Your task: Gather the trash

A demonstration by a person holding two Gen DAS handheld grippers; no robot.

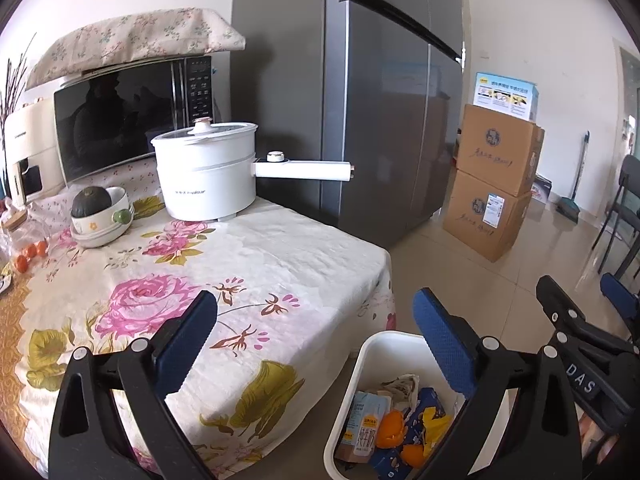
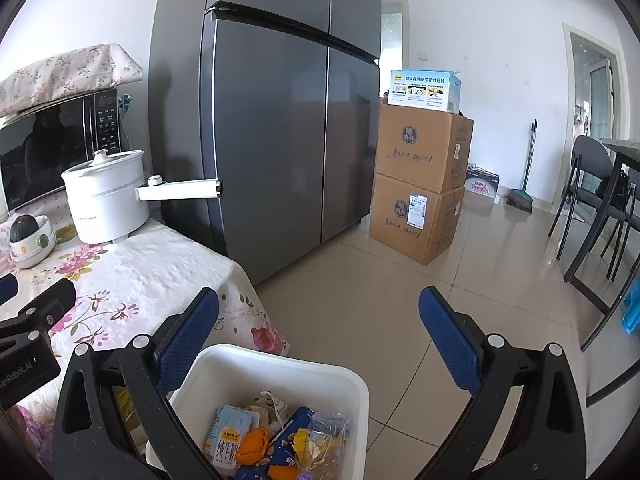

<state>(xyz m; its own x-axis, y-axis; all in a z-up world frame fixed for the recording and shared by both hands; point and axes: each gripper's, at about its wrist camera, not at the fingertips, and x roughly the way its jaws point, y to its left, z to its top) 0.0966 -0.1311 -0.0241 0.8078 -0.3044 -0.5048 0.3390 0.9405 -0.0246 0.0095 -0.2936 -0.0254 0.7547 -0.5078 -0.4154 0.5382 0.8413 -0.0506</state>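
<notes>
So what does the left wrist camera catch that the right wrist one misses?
Only the left wrist view shows the small oranges at the table's left edge and the beige appliance beside the microwave. Only the right wrist view shows the dark table with chairs. Both share the white trash bin, white pot and fridge.

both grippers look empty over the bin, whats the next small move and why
Probably swing the left gripper back over the table to look for leftover trash. Both it and the right gripper are open and empty, and the bin already holds a milk carton and orange peel.
</notes>
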